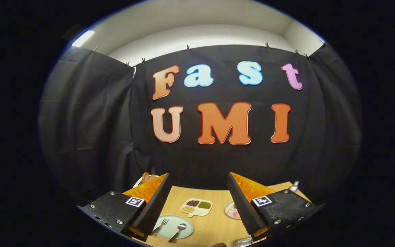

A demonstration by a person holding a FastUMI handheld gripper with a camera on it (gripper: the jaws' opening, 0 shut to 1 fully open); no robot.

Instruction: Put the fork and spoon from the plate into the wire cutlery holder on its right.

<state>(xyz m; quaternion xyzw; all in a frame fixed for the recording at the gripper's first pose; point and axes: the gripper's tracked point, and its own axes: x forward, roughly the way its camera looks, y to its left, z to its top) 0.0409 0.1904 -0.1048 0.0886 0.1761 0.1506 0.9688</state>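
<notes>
Two pieces of cutlery lie on a pale green plate [173,227] that sits on the wooden table [214,226], low between the fingers and close beside the left one. The fork [160,226] lies nearest that left finger, its tines pointing away toward the far side of the table and its handle partly hidden behind the finger's tip. The spoon [178,231] lies just beside the fork on the side toward the right finger, bowl up toward the plate's middle, handle running back toward the near rim; the two are close but apart.

The gripper [201,228] hangs above the table with its jaws spread wide and nothing held between them; the plate shows in the gap, nearer the left finger than the right.

Beyond the plate, about midway between the fingers, rests a cream divided dish [196,207] with dark, green and tan fillings in its compartments. Against the right finger's inner face peeks a small round dish [232,210] with something pink in it, mostly hidden. A metal object [242,242] shows under the right finger's tip, too cut off to identify. Beyond the right finger stands a small pale bottle top [294,186]; beyond the left finger, a brownish item [145,177] on a white dish, unclear
</notes>
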